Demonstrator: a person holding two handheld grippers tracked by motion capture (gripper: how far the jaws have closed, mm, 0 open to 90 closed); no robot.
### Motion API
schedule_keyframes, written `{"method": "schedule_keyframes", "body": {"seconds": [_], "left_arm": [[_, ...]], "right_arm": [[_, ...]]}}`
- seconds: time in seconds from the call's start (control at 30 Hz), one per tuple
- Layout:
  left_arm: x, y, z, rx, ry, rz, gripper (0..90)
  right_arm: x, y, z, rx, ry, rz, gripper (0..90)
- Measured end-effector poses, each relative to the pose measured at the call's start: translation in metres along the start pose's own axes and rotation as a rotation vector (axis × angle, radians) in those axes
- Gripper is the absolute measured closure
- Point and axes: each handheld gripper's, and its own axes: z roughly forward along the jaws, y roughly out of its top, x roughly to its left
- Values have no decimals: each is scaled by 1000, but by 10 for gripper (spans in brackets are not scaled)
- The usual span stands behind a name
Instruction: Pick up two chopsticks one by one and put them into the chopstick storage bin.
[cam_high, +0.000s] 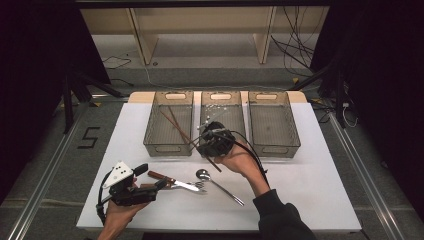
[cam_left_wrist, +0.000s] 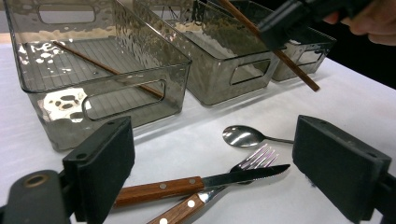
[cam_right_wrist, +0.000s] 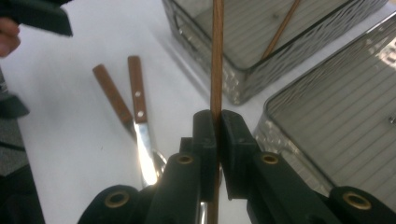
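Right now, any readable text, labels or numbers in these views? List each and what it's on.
"5": black mark on the grey floor, left of the table.
Bins, knife, fork, spoon, chopstick and both grippers: no text, brand or label to be read.

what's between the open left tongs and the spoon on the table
In the left gripper view, a wooden-handled steak knife crossed over a wooden-handled fork lies on the white table, between the open left tongs and the metal spoon.
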Motion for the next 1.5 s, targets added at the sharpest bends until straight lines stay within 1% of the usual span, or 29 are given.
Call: {"method": "schedule_keyframes", "body": {"seconds": [0.17, 0.27, 0.33, 0.4, 0.53, 0.63, 0.77, 0.97, 1.1, 1.23, 1.27, 1.37, 1.4, 1.5], "left_arm": [[0, 0, 0, -5, 1, -3, 126], [0, 0, 0, 0, -1, 1, 126], [0, 0, 0, -1, -2, 0, 126], [0, 0, 0, -1, -2, 0, 125], [0, 0, 0, 2, -3, 0, 126], [0, 0, 0, 0, -3, 2, 125], [0, 0, 0, -2, -2, 2, 126], [1, 0, -1, -2, -3, 3, 126], [1, 0, -1, -2, -3, 3, 126], [3, 0, -1, 2, -1, 5, 125], [3, 0, -1, -3, 0, -1, 125], [3, 1, -1, -3, -1, 1, 126], [3, 1, -1, -1, -1, 7, 126], [2, 0, -1, -1, -3, 4, 125]], "right_arm": [[-6, 13, 5, -18, -8, 34, 855], [-8, 21, 7, -25, -7, 44, 855], [-9, 26, 9, -30, -15, 50, 855], [-11, 30, 10, -42, -5, 63, 855], [-15, 37, 14, -55, -6, 81, 855], [-18, 43, 18, -73, 3, 107, 855], [-21, 52, 23, -86, -7, 130, 855], [-28, 65, 31, -100, -1, 171, 855], [-31, 72, 36, -101, -2, 187, 855], [-34, 76, 40, -115, -12, 209, 855], [-35, 77, 42, -116, -13, 212, 855], [-37, 80, 45, -116, -22, 227, 854], [-37, 81, 46, -118, -23, 231, 855], [-38, 85, 48, -122, -20, 242, 855]]}}
